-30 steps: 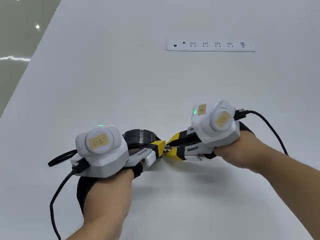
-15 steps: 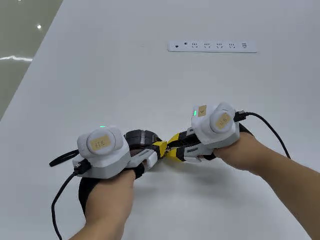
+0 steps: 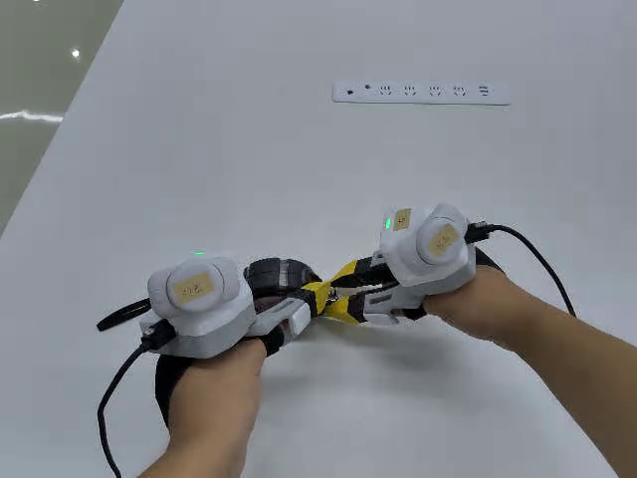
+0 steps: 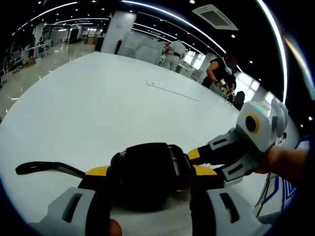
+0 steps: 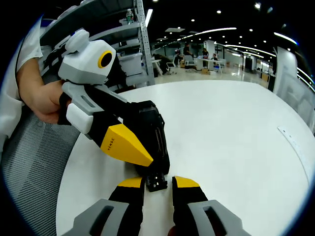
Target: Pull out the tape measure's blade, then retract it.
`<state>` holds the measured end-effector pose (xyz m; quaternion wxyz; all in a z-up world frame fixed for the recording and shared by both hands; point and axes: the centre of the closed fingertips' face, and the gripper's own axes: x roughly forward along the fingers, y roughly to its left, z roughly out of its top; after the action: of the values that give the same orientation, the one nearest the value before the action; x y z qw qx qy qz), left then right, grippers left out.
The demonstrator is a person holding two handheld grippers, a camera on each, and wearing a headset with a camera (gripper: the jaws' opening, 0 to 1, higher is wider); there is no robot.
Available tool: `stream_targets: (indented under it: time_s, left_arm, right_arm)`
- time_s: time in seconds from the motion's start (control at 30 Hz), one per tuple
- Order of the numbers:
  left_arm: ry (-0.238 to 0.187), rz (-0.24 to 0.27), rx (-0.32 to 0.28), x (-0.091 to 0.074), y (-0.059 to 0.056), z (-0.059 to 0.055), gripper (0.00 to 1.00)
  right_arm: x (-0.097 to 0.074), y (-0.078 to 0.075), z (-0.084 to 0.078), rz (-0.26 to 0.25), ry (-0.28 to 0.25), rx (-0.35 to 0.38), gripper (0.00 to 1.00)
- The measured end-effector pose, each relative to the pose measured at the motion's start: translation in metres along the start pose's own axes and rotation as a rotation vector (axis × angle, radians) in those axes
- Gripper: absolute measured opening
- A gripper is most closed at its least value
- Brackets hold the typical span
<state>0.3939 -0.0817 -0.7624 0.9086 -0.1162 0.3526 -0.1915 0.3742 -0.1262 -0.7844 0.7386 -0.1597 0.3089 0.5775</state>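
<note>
Low and centre-left in the head view, the left gripper [image 4: 149,172] was clamped around the round black plastic tape measure [image 3: 276,276] on the white desk [image 3: 249,149], probably a light, rigid case, while the right gripper [image 5: 157,190] pinched the small dark blade tab [image 5: 157,182], the place to pull thin, springy steel.

Bare table [image 3: 249,139] ahead (power strip [image 3: 420,92] far)

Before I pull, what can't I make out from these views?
Blade length out: head view, left claw and right claw meet over the mouth of the tape measure, hiding it.
Grip: right gripper view, blade tip sits between the right claw's jaws; contact unclear.
Case markings: left gripper view, too dark.
Power strip sockets: head view, too small.
</note>
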Motion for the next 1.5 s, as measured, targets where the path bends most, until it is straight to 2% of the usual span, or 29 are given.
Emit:
stream_targets:
  time_s: [0.17, 0.23, 0.53, 0.63, 0.83, 1.07, 1.17, 1.23, 1.33, 1.5]
  left_arm:
    - [0.004, -0.004, 0.014, -0.001, -0.001, -0.001, 0.6]
    - [-0.007, -0.009, 0.019, -0.004, -0.001, 0.001, 0.59]
    - [-0.014, -0.044, 0.089, -0.015, 0.002, 0.003, 0.57]
    - [-0.013, -0.048, 0.119, -0.02, 0.006, 0.002, 0.58]
    - [0.001, -0.056, 0.183, -0.031, 0.009, -0.001, 0.61]
    - [0.011, -0.076, 0.206, -0.043, 0.015, -0.001, 0.65]
    - [0.007, -0.082, 0.207, -0.047, 0.019, 0.001, 0.67]
    - [0.008, -0.087, 0.23, -0.049, 0.019, 0.002, 0.67]
    - [0.008, -0.111, 0.23, -0.053, 0.019, 0.002, 0.69]
    - [0.016, -0.141, 0.265, -0.062, 0.018, 0.001, 0.7]
  right_arm:
    - [-0.003, 0.001, 0.001, -0.005, -0.008, 0.012, 0.21]
    - [-0.006, 0.003, 0.0, -0.009, -0.006, 0.014, 0.22]
    - [-0.02, 0.009, -0.006, -0.05, -0.037, 0.062, 0.3]
    - [-0.025, 0.01, -0.004, -0.065, -0.058, 0.079, 0.31]
    - [-0.034, 0.015, -0.005, -0.094, -0.063, 0.097, 0.37]
    - [-0.048, 0.015, -0.009, -0.136, -0.086, 0.139, 0.42]
    - [-0.052, 0.019, -0.011, -0.144, -0.088, 0.146, 0.43]
    - [-0.055, 0.022, -0.011, -0.147, -0.09, 0.152, 0.43]
    - [-0.057, 0.027, -0.017, -0.143, -0.076, 0.161, 0.45]
    - [-0.064, 0.03, -0.019, -0.163, -0.071, 0.165, 0.46]
